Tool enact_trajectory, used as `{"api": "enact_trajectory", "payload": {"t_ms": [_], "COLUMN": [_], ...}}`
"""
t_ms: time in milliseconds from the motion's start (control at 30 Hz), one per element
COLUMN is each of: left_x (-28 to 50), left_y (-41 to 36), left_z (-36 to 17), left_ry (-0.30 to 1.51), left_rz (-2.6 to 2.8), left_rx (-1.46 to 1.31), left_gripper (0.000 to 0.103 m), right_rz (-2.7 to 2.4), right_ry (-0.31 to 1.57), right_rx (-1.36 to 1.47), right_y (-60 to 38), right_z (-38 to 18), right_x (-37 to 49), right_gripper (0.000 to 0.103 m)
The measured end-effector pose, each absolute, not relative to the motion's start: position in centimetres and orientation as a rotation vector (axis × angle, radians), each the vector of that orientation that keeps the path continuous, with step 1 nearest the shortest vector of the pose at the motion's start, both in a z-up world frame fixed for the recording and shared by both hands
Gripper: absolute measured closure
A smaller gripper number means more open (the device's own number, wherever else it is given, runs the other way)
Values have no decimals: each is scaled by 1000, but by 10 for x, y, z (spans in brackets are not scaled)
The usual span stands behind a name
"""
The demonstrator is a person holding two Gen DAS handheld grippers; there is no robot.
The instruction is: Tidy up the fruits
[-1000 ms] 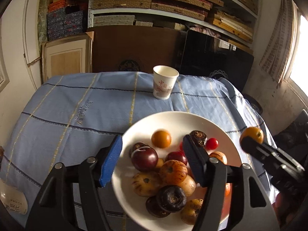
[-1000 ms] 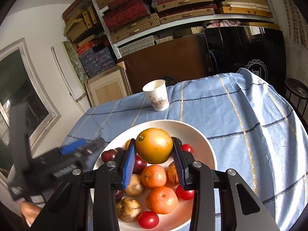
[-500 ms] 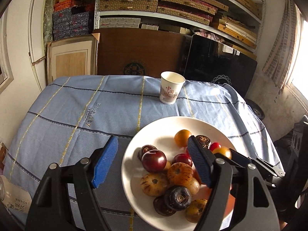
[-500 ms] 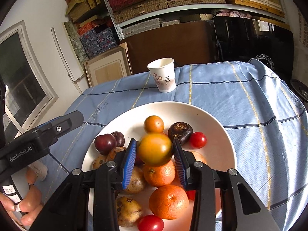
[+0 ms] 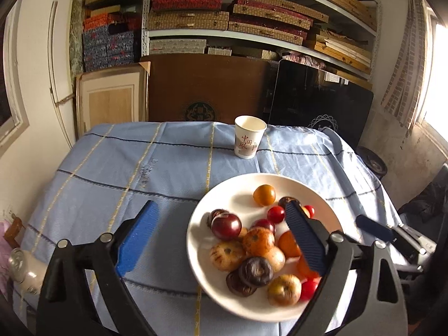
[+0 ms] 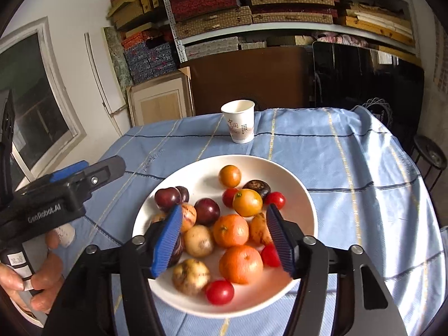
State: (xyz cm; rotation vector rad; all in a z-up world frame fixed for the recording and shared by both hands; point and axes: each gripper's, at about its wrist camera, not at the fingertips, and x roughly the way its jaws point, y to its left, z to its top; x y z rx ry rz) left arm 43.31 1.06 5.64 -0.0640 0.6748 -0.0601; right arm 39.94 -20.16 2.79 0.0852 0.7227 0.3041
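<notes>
A white plate (image 6: 301,196) (image 5: 302,187) on the blue cloth holds several fruits: oranges (image 6: 231,230), dark plums (image 6: 167,197), brown round fruits, cherry tomatoes (image 6: 219,292). A yellow-orange fruit (image 6: 247,202) lies among them near the plate's middle. My right gripper (image 6: 224,238) is open and empty just above the pile; it shows at the right of the left wrist view (image 5: 375,228). My left gripper (image 5: 221,236) is open and empty, over the plate's left rim; it shows at the left of the right wrist view (image 6: 81,173).
A white paper cup (image 5: 249,136) (image 6: 239,125) stands on the cloth behind the plate. Boards, a black panel (image 5: 319,103) and shelves of boxes stand behind the table. A small ceramic object (image 5: 23,266) sits at the table's left front edge.
My right gripper has opened and let go of the yellow-orange fruit, which now lies on the plate. The right gripper drew back. The left gripper shifted left and back, still open.
</notes>
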Motion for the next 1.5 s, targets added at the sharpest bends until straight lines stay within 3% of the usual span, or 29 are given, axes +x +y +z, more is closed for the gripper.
{"api": "enact_trajectory", "payload": {"t_ms": [600,1500], "left_x": [278,276], "left_y": [19,11], "left_z": [46,11], "left_ry": [633,706], "left_rz": [0,-31], "left_rx": [14,21], "left_gripper": [7,5], "right_rz": [360,355], "right_ry": [670,716], "right_rx": [11,-59], "right_y": [-217,-213], "right_z": [30,1], "right_x": [278,264], "right_gripper": [30,27]}}
